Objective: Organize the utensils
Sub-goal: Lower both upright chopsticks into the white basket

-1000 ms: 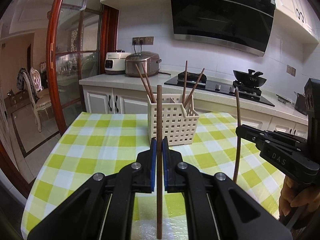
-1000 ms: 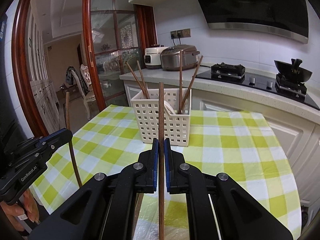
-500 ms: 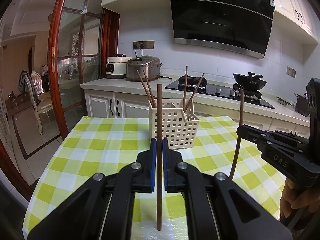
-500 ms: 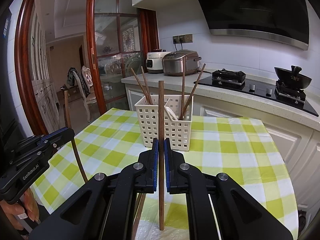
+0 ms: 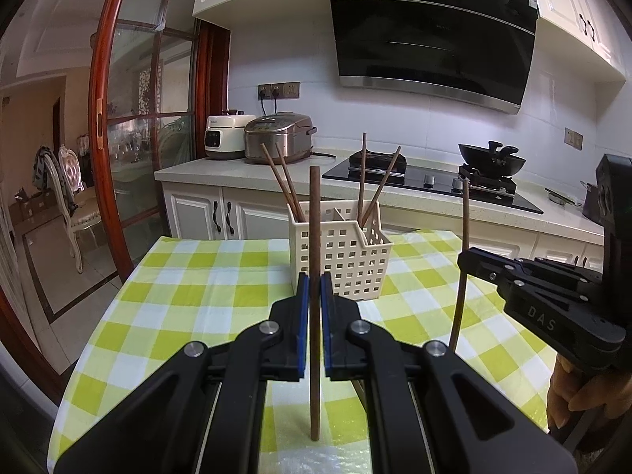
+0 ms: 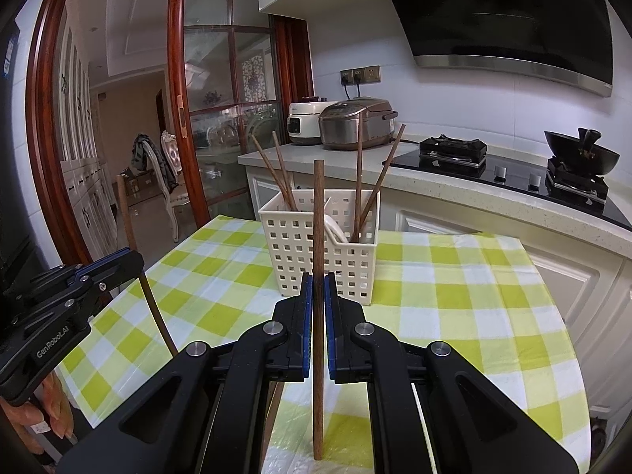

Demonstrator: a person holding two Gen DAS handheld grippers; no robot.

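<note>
We see L gripper point(image 5: 312, 296) clamped on an upright chopstick point(image 5: 314, 237); R gripper point(image 6: 318, 300) likewise grips a second chopstick point(image 6: 318, 237); both above checked tablecloth point(image 5: 189, 276), short of white basket point(image 5: 343, 252) w/ four chopsticks inside.

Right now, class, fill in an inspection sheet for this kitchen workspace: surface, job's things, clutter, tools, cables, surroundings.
Surface: table under a green-and-white checked cloth.
Job's things: white slotted basket holding four chopsticks, two in each side compartment; something white in its middle compartment.
Clutter: nothing seen.
Tools: left tool shut on an upright chopstick; right tool shut on a second chopstick.
Cables: black cords from the wall sockets to the cookers.
Surroundings: range hood, hob with a wok, glass door.
</note>
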